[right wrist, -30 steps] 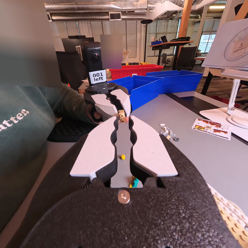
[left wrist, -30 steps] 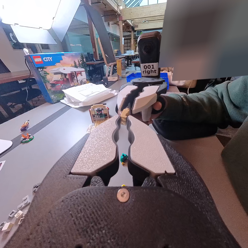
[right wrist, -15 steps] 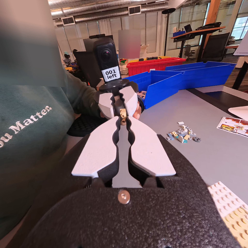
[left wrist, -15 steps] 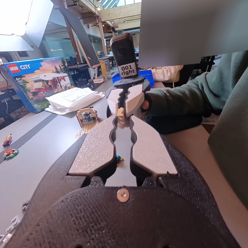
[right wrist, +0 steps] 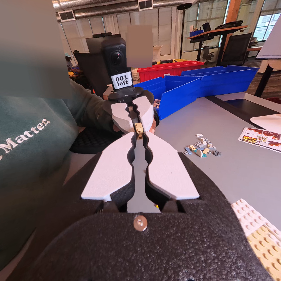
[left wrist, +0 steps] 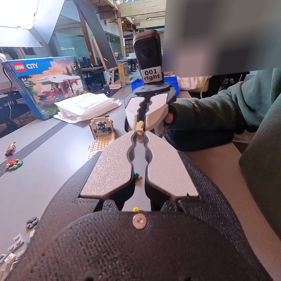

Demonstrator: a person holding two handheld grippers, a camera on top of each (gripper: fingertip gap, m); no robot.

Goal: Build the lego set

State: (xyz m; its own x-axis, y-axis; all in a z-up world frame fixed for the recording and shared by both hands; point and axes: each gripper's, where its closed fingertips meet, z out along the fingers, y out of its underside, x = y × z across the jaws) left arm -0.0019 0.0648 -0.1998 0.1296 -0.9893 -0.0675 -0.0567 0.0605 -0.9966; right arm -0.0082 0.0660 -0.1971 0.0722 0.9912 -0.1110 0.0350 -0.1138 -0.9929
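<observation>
Worktop [left wrist: 45,174]: grey, carrying partly built camper [left wrist: 101,126] and loose pieces [right wrist: 200,148].
Left gripper [left wrist: 139,134], right gripper [right wrist: 139,133]: tips met above the worktop, both jaws pinching tan brick [left wrist: 139,128].
Brick: likely light, rigid, slick; best gripped on flat sides.

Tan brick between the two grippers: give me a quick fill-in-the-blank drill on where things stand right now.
1. The tan brick is pinched at the tips of ____ grippers.
2. The set's box stands behind a stack of white ____.
3. The loose pile of small pieces lies beside a ____ sheet.
4. The nearest bin is ____.

Missing words: both; papers; sticker; blue
</observation>
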